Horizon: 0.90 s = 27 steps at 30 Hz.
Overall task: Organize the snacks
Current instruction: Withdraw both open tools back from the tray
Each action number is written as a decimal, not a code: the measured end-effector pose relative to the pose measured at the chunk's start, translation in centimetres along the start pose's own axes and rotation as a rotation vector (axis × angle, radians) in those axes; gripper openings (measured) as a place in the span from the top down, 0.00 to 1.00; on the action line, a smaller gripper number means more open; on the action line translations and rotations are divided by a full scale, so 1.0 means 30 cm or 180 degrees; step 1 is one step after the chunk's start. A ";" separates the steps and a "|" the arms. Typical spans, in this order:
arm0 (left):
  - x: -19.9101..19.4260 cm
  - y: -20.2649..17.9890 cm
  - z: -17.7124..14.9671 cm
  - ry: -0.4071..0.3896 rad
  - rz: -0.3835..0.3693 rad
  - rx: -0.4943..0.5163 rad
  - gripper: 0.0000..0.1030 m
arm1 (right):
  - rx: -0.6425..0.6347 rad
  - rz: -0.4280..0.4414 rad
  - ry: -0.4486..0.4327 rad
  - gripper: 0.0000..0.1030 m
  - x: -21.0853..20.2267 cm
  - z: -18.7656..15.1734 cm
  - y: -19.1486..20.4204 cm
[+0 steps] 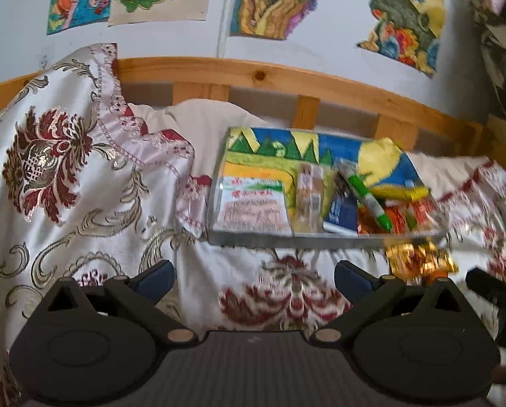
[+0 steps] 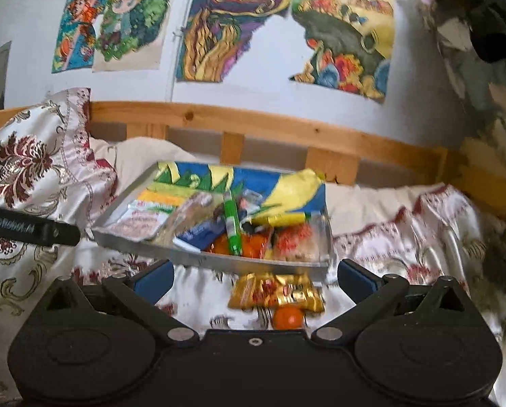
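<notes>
A grey tray (image 1: 263, 238) (image 2: 144, 242) lined with a colourful drawing lies on the bed and holds several snacks: a white and red packet (image 1: 253, 208) (image 2: 137, 220), a green tube (image 1: 371, 200) (image 2: 231, 224), a blue packet (image 1: 341, 213) (image 2: 198, 234) and orange and red wrappers (image 2: 290, 240). A gold packet (image 1: 419, 259) (image 2: 276, 293) and a small orange fruit (image 2: 288, 317) lie on the bedspread just in front of the tray. My left gripper (image 1: 254, 279) is open and empty before the tray's left part. My right gripper (image 2: 254, 279) is open and empty just above the gold packet.
The bed has a floral satin bedspread (image 1: 83, 203), bunched high at the left. A wooden bed rail (image 1: 286, 81) (image 2: 286, 129) runs behind the tray, under a wall with drawings. The left gripper's body (image 2: 29, 229) shows at the left of the right wrist view.
</notes>
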<state>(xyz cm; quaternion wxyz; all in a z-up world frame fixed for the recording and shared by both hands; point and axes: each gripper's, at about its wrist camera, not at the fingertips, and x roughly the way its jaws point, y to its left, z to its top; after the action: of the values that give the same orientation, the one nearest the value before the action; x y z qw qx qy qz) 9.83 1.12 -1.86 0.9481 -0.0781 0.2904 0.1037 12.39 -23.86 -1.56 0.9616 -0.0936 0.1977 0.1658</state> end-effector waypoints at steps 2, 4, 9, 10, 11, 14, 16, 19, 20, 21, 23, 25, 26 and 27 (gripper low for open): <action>-0.008 -0.002 -0.019 0.0001 -0.0003 0.0099 0.00 | 0.0025 -0.0026 0.0039 0.01 -0.013 -0.011 0.001; -0.013 -0.001 -0.032 0.0017 -0.0002 0.0152 0.01 | 0.0048 -0.0047 0.0078 0.01 -0.024 -0.020 0.002; -0.022 0.013 -0.054 0.0040 -0.0024 0.0177 0.00 | 0.0132 -0.0063 0.0182 0.01 -0.037 -0.039 -0.002; -0.023 0.017 -0.057 0.0045 -0.0019 0.0178 0.00 | 0.0144 -0.0053 0.0207 0.01 -0.038 -0.043 -0.002; -0.023 0.019 -0.059 0.0053 -0.0011 0.0177 0.00 | 0.0152 -0.0044 0.0228 0.01 -0.036 -0.044 -0.001; -0.023 0.024 -0.066 0.0089 0.0008 0.0186 0.00 | 0.0146 -0.0030 0.0266 0.01 -0.035 -0.047 0.005; -0.025 0.023 -0.073 0.0114 0.0002 0.0215 0.00 | 0.0137 -0.0012 0.0282 0.01 -0.033 -0.048 0.009; -0.029 0.015 -0.086 0.0137 -0.0028 0.0294 0.00 | 0.0130 0.0027 0.0324 0.01 -0.027 -0.050 0.015; -0.031 0.012 -0.091 0.0136 -0.0036 0.0327 0.00 | 0.0130 0.0047 0.0339 0.01 -0.026 -0.051 0.017; -0.033 0.008 -0.095 0.0132 -0.0037 0.0358 0.00 | 0.0132 0.0074 0.0350 0.01 -0.025 -0.051 0.018; -0.034 0.001 -0.101 0.0132 -0.0030 0.0397 0.00 | 0.0141 0.0126 0.0365 0.01 -0.023 -0.052 0.021; -0.035 -0.004 -0.103 0.0138 -0.0030 0.0403 0.00 | 0.0136 0.0145 0.0373 0.01 -0.022 -0.052 0.022; -0.036 -0.005 -0.104 0.0131 -0.0019 0.0396 0.00 | 0.0133 0.0151 0.0376 0.01 -0.022 -0.052 0.023; -0.038 -0.007 -0.103 0.0120 -0.0002 0.0389 0.00 | 0.0134 0.0157 0.0380 0.01 -0.022 -0.052 0.024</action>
<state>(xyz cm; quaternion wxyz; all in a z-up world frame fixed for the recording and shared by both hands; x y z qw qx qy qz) 7.31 0.09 -3.72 0.9455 -0.0221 0.3140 0.0840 11.02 -23.74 -2.78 0.9455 -0.0781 0.2604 0.1793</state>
